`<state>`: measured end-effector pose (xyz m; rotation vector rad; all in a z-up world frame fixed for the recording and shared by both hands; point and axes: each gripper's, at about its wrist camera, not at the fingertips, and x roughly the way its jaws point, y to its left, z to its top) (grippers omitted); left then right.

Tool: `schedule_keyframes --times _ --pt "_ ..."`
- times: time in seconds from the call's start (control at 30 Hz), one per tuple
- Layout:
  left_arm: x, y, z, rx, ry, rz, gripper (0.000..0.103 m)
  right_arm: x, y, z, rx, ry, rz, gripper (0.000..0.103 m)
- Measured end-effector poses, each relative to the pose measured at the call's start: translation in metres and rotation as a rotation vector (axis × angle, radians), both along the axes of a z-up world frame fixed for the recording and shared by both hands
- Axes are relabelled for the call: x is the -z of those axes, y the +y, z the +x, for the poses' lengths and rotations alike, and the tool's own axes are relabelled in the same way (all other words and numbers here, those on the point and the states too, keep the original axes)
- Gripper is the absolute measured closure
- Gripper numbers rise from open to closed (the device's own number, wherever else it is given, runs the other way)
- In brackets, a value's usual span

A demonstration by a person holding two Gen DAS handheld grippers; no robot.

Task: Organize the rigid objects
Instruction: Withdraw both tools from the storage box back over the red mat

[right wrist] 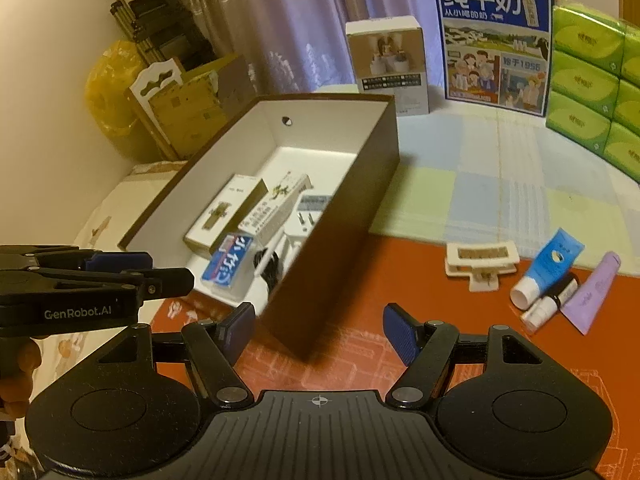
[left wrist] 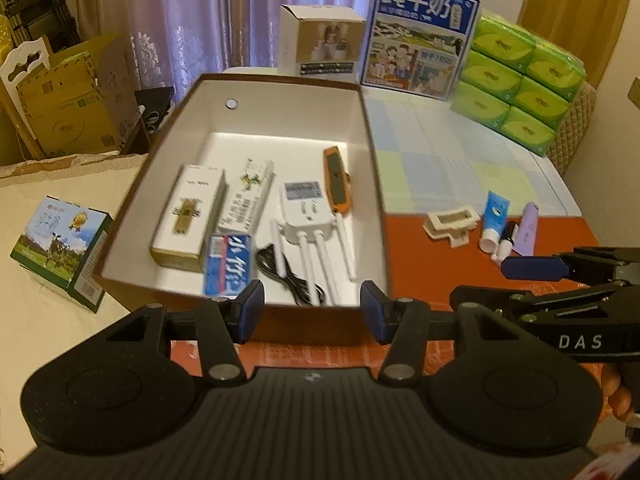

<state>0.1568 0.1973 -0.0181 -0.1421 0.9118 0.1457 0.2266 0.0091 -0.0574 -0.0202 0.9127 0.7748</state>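
Both the left gripper (left wrist: 312, 308) and right gripper (right wrist: 318, 334) are hovering with jaws apart and empty between pickups, likely needing a reach toward the blue tube (right wrist: 546, 270) lying at three o'clock of the brown box (right wrist: 340, 216).

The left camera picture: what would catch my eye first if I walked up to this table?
Probably the big open brown box in the middle of the table, with small boxes, an orange-and-grey gadget and a white plug with antennas lying inside. Behind it a blue milk carton stands upright beside a stack of green tissue packs. To the right of the brown box, a few small tubes lie on the red mat.
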Motion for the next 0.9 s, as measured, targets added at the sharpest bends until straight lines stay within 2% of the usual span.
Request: schedule_keyframes --times 0.37,0.9 --pt "0.011 -0.060 0.004 0.063 0.021 -0.043 0.054 0.005 -0.058 0.006 0.031 0.031 -0.012 0.035" --pt "0.027 -0.140 0.048 0.203 0.033 -0.059 0.054 0.016 -0.152 0.027 0.214 0.079 -0.031 0.035"
